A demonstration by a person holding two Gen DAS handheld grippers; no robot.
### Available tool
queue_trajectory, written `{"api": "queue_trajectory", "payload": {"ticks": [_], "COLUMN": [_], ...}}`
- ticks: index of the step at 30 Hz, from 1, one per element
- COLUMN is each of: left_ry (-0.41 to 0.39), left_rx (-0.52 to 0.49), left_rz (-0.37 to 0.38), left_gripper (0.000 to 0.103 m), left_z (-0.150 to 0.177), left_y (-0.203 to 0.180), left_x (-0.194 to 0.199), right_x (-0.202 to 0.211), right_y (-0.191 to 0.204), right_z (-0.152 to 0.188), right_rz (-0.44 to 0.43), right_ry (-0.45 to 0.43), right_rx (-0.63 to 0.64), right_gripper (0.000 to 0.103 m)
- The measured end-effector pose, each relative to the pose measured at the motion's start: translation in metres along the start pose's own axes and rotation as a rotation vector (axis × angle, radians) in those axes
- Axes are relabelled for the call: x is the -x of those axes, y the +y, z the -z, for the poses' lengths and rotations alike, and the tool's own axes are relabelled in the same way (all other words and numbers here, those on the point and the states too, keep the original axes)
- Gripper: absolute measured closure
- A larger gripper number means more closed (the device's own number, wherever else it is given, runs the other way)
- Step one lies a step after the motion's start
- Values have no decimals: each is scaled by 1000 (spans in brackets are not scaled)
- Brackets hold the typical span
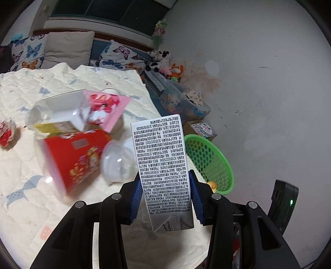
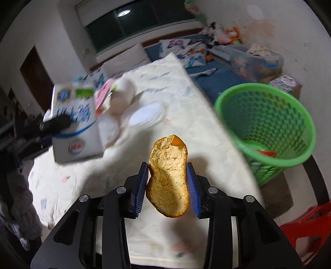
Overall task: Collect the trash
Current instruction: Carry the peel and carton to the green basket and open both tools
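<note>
L gripper [image 1: 165, 194] jaws clamp a boxy, glossy printed carton [image 1: 163, 171]; R gripper [image 2: 168, 187] jaws pinch rough, curved orange peel [image 2: 168, 178] nr perforated green plastic basket [image 2: 266, 126].

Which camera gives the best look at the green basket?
The right wrist view. There the green basket shows almost whole: open rim, mesh wall, and some scraps at its bottom. In the left wrist view the same basket is smaller, and a printed carton held between the fingers hides part of its rim.

Dim indoor light; motion blur smears the background clutter, fisheye bends the dark-vignetted edges, a ceiling lamp's reflection [image 2: 123, 12] glares in the window.
</note>
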State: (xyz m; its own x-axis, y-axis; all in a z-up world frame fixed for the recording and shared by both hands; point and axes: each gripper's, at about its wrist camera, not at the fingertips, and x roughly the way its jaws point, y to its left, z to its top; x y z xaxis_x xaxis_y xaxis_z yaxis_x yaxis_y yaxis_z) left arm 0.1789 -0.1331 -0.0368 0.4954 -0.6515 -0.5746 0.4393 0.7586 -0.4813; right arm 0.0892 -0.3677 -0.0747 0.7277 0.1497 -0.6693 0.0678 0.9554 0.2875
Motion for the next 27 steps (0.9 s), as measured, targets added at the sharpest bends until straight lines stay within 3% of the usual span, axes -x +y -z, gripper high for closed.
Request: {"api": "queue_trajectory", "payload": {"ticks": [8, 14, 20, 23, 27], "left_ry": [23, 46, 66, 77, 103], "left_rx": [-20, -73, -136, -152, -178], "left_rz": [55, 65, 71, 80, 105], "left_gripper": [61, 61, 61, 61, 61], "left_z": [-25, -44, -58, -63, -69], "left_y": [-33, -61, -90, -102, -121], "left_x": [-30, -56, -83, -96, -117], "right_x": [8, -10, -33, -33, -23], "right_y": [-79, -125, -154, -164, -171], "right_z": [-43, -60, -71, -74, -73], "right_rz": [99, 167, 181, 179, 195], "right_ry": [-27, -10, 2, -12, -40], "right_rx": [-64, -92, -119, -139, -151], "right_gripper": [65, 65, 59, 47, 46]}}
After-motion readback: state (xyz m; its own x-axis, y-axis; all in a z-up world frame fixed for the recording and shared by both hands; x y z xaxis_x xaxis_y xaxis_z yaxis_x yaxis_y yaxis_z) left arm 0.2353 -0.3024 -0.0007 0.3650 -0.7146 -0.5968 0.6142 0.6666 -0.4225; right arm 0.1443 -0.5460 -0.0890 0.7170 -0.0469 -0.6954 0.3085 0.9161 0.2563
